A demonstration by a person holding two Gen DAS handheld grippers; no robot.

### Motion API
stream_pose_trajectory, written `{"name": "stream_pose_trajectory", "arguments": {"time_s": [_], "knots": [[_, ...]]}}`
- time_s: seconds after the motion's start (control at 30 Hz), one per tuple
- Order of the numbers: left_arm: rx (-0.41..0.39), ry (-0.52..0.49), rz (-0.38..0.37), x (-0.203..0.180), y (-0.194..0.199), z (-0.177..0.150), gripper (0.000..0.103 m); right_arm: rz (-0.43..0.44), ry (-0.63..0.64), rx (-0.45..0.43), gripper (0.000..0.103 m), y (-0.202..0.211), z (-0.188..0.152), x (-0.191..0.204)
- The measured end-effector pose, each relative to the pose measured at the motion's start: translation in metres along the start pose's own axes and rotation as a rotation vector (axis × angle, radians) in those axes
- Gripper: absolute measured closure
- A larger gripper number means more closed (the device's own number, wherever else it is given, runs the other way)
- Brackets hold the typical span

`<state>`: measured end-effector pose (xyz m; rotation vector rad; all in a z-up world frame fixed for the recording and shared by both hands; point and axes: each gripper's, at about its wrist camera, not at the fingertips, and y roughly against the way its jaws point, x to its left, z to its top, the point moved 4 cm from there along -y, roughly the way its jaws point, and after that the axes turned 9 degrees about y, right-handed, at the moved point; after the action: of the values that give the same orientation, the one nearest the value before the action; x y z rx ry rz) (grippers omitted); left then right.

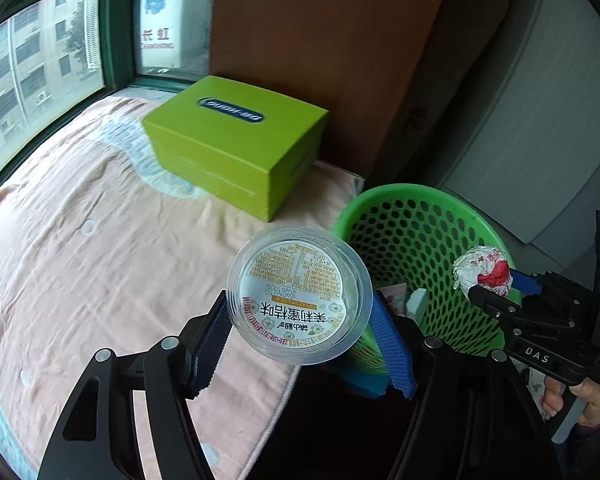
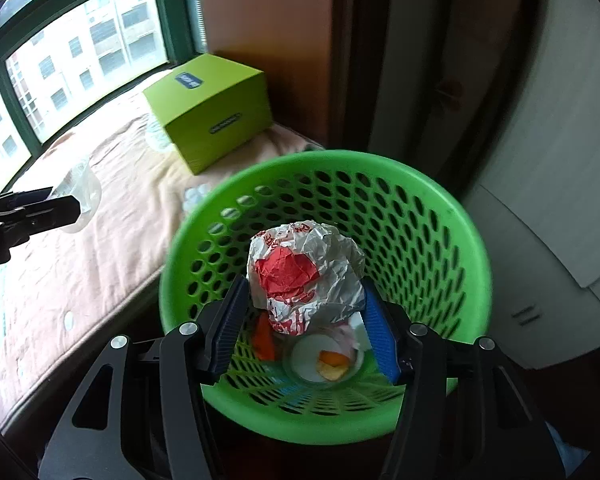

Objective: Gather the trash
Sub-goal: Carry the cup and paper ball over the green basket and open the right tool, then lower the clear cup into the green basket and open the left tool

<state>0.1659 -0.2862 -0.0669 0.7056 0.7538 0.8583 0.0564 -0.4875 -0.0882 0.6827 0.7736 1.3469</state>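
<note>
1. My right gripper (image 2: 302,316) pinches the crumpled wrapper (image 2: 304,272) right over the green basket (image 2: 452,216); scraps already lie at its bottom, so some trash is collected.
2. My left gripper (image 1: 300,340) clamps the clear plastic cup (image 1: 298,294), poised above the bed's near edge, just left of the basket.
3. Both pieces are not yet dropped, I judge.
4. The basket mouth is wide open; the green box (image 1: 236,140) sits far back on the blanket (image 1: 80,240), well apart.

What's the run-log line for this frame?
left gripper: shut on clear cup, beside bin | right gripper: crumpled wrapper between fingers, over green bin | bin: trash inside
</note>
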Motion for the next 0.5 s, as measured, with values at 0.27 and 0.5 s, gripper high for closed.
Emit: {"name": "stream_pose_trajectory", "arguments": {"time_s": [0.27, 0.5], "knots": [[0.020, -0.037, -0.018, -0.026, -0.010, 0.000, 0.037, -0.044, -0.033, 0.004, 0.037, 0.002, -0.008, -0.019], [0.032, -0.061, -0.032, -0.044, -0.018, 0.002, 0.037, -0.067, -0.053, 0.004, 0.031, 0.006, -0.016, -0.031]]}}
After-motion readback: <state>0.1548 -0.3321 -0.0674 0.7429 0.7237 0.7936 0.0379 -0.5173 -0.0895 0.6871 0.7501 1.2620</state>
